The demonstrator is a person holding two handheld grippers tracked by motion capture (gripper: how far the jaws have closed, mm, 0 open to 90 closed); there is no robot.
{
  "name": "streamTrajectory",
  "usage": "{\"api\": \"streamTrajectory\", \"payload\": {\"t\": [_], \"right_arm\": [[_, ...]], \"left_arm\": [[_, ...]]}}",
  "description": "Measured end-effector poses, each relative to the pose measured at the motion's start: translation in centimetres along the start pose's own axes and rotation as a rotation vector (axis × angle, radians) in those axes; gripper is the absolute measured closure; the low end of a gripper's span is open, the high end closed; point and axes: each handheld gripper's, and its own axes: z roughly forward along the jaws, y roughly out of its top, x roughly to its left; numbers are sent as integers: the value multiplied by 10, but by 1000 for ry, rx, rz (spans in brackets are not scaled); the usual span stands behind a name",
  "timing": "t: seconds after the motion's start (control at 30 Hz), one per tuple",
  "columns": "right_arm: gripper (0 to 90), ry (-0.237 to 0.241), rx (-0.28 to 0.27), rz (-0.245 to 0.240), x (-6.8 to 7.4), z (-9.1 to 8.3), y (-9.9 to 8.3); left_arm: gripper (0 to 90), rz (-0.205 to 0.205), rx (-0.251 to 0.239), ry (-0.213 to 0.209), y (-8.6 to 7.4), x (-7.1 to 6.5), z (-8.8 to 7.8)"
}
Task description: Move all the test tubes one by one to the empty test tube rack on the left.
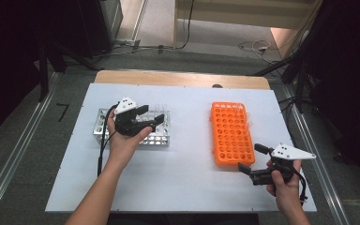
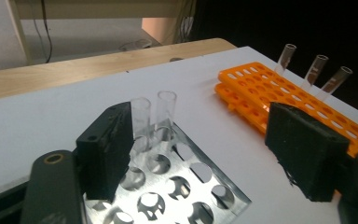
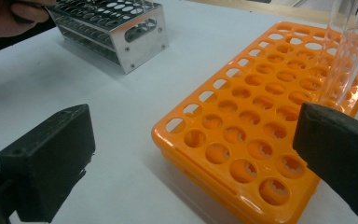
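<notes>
A metal tube rack (image 1: 161, 140) sits on the left of the white board, an orange tube rack (image 1: 232, 133) on the right. My left gripper (image 1: 151, 115) hovers over the metal rack (image 2: 186, 186) with its jaws open and nothing between the pads (image 2: 107, 154). Two clear tubes (image 2: 165, 112) stand in the rack's far holes just beyond the jaws. Three clear tubes (image 2: 317, 67) stand at the far end of the orange rack (image 2: 261, 88). My right gripper (image 1: 253, 158) rests open at the orange rack's near right corner (image 3: 261, 116), empty, with clear tubes (image 3: 349, 46) ahead.
The white board (image 1: 183, 178) lies on a wooden table (image 1: 183, 78) whose far edge shows beyond it. Bare board lies between the two racks and in front of them. Cables and dark stands stand on the floor around the table.
</notes>
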Motion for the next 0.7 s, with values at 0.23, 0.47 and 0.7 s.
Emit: {"api": "streamTrajectory", "payload": {"t": [0.23, 0.47, 0.7], "right_arm": [[0, -16, 5, 5, -5, 5, 2], [0, -47, 10, 34, -16, 12, 4], [0, -86, 25, 50, -29, 24, 10]], "left_arm": [[134, 11, -17, -28, -12, -9, -16], [74, 32, -12, -52, -22, -19, -26], [9, 26, -12, -90, -35, -22, -32]]}}
